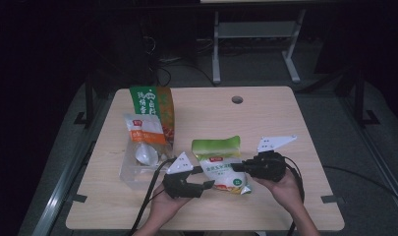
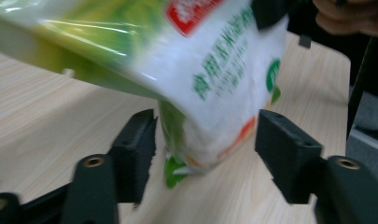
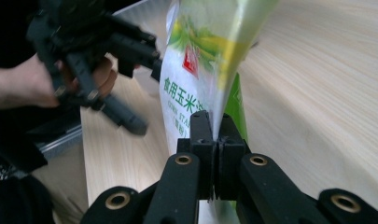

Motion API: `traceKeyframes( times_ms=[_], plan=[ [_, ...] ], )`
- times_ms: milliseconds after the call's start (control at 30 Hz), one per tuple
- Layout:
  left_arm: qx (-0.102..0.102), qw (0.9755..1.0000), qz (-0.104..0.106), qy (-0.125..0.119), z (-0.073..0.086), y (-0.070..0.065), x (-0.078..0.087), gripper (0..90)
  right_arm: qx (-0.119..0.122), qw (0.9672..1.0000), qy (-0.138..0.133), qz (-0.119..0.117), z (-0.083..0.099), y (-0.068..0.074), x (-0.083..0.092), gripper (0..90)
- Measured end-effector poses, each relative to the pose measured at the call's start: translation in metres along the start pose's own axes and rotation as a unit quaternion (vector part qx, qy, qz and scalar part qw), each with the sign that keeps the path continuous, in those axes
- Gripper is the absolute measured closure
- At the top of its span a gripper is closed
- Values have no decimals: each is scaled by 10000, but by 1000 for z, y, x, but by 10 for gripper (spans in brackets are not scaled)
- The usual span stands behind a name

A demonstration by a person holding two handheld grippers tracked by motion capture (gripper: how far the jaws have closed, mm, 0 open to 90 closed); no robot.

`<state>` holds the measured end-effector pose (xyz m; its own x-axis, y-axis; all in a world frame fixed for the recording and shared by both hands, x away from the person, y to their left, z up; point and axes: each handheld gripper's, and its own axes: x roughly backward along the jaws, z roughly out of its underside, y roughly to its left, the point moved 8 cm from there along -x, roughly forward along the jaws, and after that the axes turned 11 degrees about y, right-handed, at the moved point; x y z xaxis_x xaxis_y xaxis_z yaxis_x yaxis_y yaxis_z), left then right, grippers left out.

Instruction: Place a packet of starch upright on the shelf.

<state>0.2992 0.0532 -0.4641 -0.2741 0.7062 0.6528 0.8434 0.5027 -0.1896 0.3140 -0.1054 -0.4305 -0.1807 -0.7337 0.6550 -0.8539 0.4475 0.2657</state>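
A white and green bag (image 1: 218, 164) with a red label lies near the table's front middle, lifted at its right side. My right gripper (image 1: 234, 167) is shut on that bag's thin edge (image 3: 196, 70), its jaws (image 3: 215, 135) pressed together around the film. My left gripper (image 1: 205, 177) comes at the bag from the left and stands open. In the left gripper view the bag's lower corner (image 2: 214, 70) hangs between the two jaws (image 2: 205, 140), with a gap on each side. The right gripper view also shows the left gripper (image 3: 107, 60) in a hand.
A tall green and orange bag (image 1: 152, 105) stands at the table's back left. An orange and white pouch (image 1: 145, 132) leans in front of it, above a clear plastic box (image 1: 132, 169). The wooden table (image 1: 285, 118) has a round hole (image 1: 237, 100) near its far edge.
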Motion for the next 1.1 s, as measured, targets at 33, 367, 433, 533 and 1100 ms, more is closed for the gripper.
traceKeyframes(
  times_ms=[33, 367, 433, 533, 1100],
  plan=[
    [44, 10000, 62, -40, -2, 0, -1, 441, 24, 10000, 15, 16, 2, 0, 1, 881],
    [11, 10000, -36, 43, -13, 0, -7, 811, 186, 9993, 233, 244, 9, 1, -1, 880],
    [40, 9999, -93, 68, -14, 2, -5, 841, 180, 9993, 208, 239, 7, 1, -2, 880],
    [-10, 9996, -286, 42, -15, 5, -2, 892, 240, 9987, 275, 362, 5, 1, -5, 878],
    [-261, 9981, -548, 49, -11, 4, 6, 893, 281, 9964, 568, 568, -5, 3, -26, 786]
  ],
)
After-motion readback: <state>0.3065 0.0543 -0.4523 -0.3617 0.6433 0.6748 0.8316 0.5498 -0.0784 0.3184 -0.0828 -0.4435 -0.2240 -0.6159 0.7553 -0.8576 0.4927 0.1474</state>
